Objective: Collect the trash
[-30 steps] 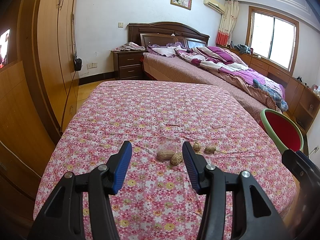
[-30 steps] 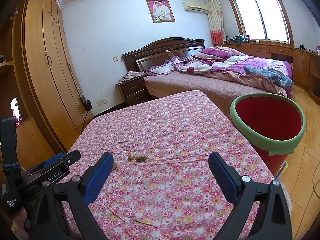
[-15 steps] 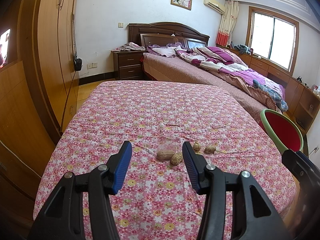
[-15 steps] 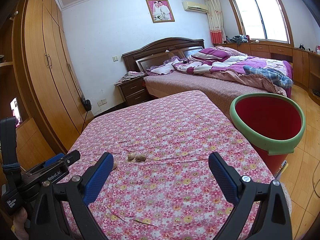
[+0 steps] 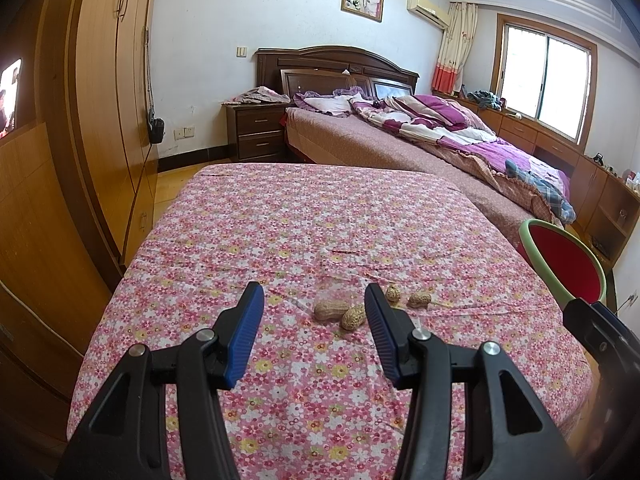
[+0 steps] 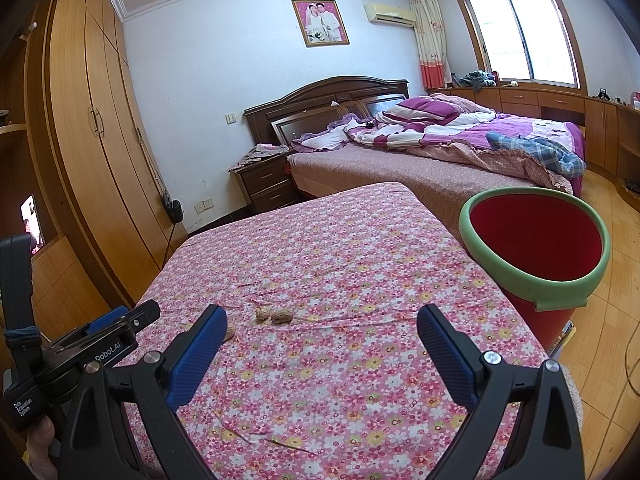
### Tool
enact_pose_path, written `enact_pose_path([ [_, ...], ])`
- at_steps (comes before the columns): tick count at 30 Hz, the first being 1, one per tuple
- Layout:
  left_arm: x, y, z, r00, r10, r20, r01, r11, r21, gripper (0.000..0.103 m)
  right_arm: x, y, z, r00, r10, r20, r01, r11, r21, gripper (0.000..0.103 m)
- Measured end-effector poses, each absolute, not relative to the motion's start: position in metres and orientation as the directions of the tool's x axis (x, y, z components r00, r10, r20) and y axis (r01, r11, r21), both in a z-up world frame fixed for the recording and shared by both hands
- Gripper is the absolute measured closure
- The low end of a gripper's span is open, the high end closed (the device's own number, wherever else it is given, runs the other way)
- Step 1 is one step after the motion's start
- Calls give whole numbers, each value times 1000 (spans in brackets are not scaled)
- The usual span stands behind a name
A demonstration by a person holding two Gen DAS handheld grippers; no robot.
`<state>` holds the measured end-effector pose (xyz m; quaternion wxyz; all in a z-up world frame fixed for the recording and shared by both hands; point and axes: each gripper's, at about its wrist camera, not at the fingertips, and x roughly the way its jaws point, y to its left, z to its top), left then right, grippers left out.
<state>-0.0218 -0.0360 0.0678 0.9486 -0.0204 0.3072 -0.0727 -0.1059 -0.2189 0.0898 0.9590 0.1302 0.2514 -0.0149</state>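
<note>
left gripper (image 5: 314, 320) jaws apart, empty | right gripper (image 6: 320, 354) jaws wide, empty | peanuts (image 5: 340, 312) on floral bed (image 5: 320, 220), bin (image 6: 536, 280) right | risk: shells roll, jaws snag sheet

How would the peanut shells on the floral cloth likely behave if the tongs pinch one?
The peanut shells look dry and thin-walled, so probably light and apt to crack under a hard squeeze. Their rounded shape suggests they could roll or squirt sideways, though the soft floral cloth may damp that.
</note>
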Motion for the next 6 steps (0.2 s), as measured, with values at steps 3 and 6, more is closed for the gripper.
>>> enact_pose_path([
  [3, -21, -36, 68, 801, -150, -580, 125, 989, -83, 50, -106, -219, 90, 873, 37, -486, 95, 965, 243, 5],
  [6, -21, -36, 68, 800, -150, -580, 125, 989, -83, 50, -106, -219, 89, 873, 36, -487, 96, 965, 244, 5],
])
